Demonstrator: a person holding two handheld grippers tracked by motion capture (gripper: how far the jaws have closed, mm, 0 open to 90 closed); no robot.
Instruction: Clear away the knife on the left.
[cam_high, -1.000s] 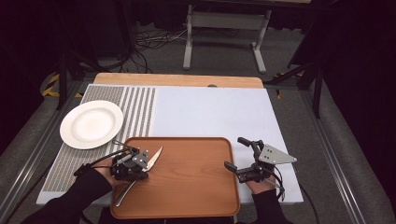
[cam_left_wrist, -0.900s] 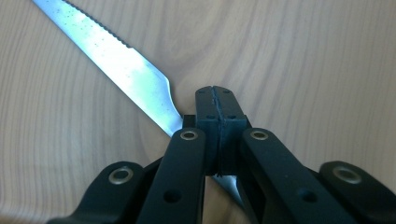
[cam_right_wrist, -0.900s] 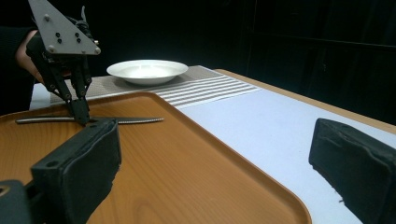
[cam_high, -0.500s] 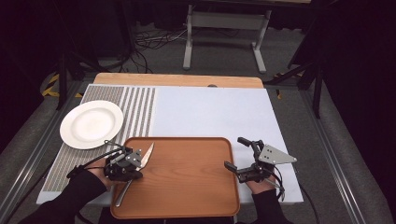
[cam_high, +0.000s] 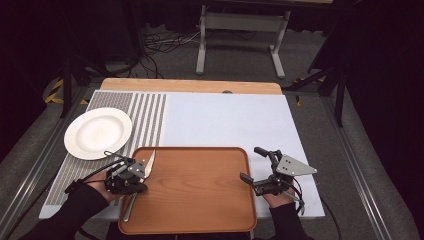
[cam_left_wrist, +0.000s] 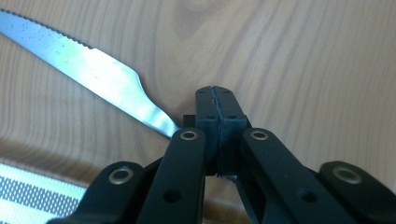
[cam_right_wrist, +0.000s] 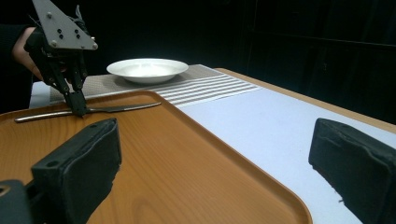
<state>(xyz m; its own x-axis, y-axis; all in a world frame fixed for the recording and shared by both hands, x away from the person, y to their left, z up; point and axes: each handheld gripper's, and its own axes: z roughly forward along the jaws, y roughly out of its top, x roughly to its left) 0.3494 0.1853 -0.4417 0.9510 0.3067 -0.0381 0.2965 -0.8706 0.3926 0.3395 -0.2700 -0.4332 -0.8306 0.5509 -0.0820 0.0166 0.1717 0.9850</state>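
Table (cam_high: 190, 85): light wood top; a bare strip shows along the far edge.
Cover (cam_high: 227, 120): a pale sheet laid flat over most of the tabletop, reaching from the far strip to the near edge.
Mat (cam_high: 150, 112): a grey-and-white striped placemat on the left part of the table, running from far to near.
Plate (cam_high: 98, 133): a white plate standing on the mat, near the table's left edge, overhanging the mat's left side a little.
Tray (cam_high: 200, 185): an orange-brown wooden tray at the near middle, its left rim just beside the mat's striped edge and its near edge by the table's near edge.
Floor (cam_high: 310, 65): grey, with cables and a metal stand's feet beyond the far edge.
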